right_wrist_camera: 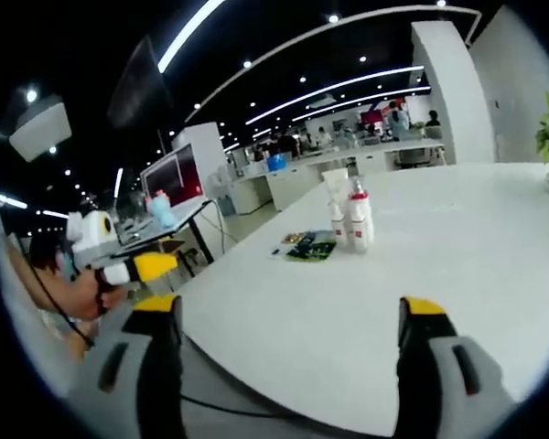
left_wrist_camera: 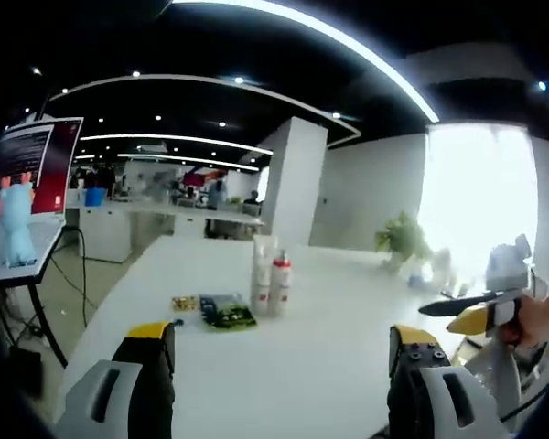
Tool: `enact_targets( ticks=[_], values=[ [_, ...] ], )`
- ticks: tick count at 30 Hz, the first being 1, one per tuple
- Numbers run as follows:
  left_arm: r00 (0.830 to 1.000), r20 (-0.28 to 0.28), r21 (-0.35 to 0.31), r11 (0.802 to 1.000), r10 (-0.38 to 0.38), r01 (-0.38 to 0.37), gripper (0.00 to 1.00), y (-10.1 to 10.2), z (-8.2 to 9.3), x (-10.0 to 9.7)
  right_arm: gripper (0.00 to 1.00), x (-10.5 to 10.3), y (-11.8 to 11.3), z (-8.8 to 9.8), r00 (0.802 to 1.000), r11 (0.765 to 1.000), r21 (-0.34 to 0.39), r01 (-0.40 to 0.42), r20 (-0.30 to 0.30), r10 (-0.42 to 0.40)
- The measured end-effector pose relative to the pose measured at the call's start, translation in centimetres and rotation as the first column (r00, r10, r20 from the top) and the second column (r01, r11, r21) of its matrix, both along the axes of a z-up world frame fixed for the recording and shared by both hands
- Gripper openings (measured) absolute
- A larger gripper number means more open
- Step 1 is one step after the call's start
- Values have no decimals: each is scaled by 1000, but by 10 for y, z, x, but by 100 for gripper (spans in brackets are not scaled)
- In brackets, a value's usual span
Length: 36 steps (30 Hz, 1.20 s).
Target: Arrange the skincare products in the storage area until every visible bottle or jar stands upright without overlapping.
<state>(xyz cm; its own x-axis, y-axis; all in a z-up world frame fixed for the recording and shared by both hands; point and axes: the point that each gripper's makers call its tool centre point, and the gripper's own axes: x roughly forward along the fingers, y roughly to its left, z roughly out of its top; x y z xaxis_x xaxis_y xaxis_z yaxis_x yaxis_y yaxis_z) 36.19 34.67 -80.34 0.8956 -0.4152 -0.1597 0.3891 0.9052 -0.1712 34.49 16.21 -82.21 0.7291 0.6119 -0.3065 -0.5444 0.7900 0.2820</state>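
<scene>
Bottles (left_wrist_camera: 272, 282) stand upright together mid-way across the white table (left_wrist_camera: 329, 338), green packets (left_wrist_camera: 225, 313) just beside them. Both the left gripper (left_wrist_camera: 279, 366) and the right gripper (right_wrist_camera: 288, 352) gape wide, holding nothing (an open-plan office with ceiling light strips surrounds).
</scene>
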Motion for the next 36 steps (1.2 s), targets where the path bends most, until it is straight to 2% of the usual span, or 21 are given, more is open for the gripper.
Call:
enact_targets(
  ticks=[4,9,13,17,22,28,36],
  values=[
    [1000,-1,10,1000,-13,13,100,-3,-1,-1,100,2,-3,-2,1000,1000,0,12,-10,-12],
    [1000,21,-49,999,19,-18,100,8,10,-1,100,2,-5,-5,1000,999,-39,25,6,-24],
    [999,31,-67,998,17,-15,100,6,12,-1,100,4,-7,-5,999,998,-53,33,21,-32],
    [1000,31,-53,999,3,-2,100,3,11,-1,100,6,-12,-6,998,998,-42,54,15,-54],
    [1000,31,-47,999,0,2,100,2,10,-2,100,4,-7,-8,999,998,-55,35,12,-34],
    [1000,12,6,1000,-24,24,100,-4,1,-3,100,3,-3,-10,1000,998,-56,12,-4,-12],
    [1000,11,2,1000,-24,24,100,-3,1,-4,99,2,-2,-14,1000,997,-73,8,-13,-9]
  ],
)
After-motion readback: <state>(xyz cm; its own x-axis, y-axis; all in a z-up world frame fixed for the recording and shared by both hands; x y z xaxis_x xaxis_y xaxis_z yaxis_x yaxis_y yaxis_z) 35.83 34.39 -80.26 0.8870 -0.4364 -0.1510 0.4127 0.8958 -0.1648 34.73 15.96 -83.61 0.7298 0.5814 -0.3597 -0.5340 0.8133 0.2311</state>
